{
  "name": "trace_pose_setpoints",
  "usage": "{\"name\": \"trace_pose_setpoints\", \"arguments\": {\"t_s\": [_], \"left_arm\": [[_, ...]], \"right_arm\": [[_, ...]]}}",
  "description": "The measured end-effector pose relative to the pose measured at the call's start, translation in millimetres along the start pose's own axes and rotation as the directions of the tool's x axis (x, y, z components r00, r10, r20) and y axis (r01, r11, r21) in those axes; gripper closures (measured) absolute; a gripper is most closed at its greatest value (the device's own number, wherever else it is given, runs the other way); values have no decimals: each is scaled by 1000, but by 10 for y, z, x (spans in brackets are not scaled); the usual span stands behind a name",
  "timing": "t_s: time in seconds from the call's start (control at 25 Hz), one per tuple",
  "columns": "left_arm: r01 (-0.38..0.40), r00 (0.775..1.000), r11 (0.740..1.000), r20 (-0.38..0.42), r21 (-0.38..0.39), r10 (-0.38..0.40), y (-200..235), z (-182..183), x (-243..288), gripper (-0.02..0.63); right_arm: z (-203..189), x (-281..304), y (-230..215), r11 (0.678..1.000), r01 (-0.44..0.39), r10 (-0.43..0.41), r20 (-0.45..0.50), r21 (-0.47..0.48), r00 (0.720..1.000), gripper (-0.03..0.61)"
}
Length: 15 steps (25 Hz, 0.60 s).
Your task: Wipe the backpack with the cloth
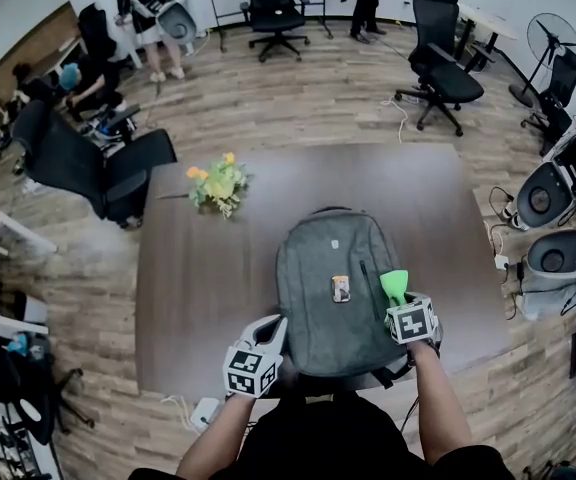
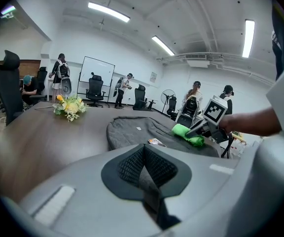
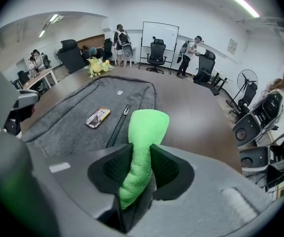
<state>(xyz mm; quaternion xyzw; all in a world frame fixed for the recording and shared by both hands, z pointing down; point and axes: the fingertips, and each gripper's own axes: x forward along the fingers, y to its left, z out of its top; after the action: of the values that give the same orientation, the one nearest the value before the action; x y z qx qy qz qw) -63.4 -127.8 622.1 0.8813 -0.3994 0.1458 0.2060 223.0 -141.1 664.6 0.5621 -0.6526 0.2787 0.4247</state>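
Fingers of right gripper (image 3: 141, 149) clench green cloth (image 3: 147, 125) over backpack (image 1: 333, 288); left gripper (image 2: 144, 154) fingers closed, empty, at table (image 1: 188, 298) near edge; flowers (image 1: 216, 182) toward far-left corner.

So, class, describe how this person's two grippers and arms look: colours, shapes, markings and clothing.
The left gripper and right gripper match: smooth light-grey shells, black mesh-textured pads, and a cube of black-and-white square markers on each. No cables show. The person wears a black short-sleeved top, forearms bare.
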Motion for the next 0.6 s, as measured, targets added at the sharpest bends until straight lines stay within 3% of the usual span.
{"name": "trace_pose_setpoints", "arguments": {"t_s": [0.28,0.44,0.6], "left_arm": [[-5,1000,1000,-3,2,5,-6,8,-20,594],[-26,1000,1000,-4,-3,26,71,-17,-101,594],[-50,999,999,1,-13,50,129,-28,-175,594]], "right_arm": [[135,-135,179,998,-35,39,63,-57,997,466],[238,-302,527,985,-174,173,128,-10,976,466],[300,-433,983,942,-333,324,159,34,933,466]]}}
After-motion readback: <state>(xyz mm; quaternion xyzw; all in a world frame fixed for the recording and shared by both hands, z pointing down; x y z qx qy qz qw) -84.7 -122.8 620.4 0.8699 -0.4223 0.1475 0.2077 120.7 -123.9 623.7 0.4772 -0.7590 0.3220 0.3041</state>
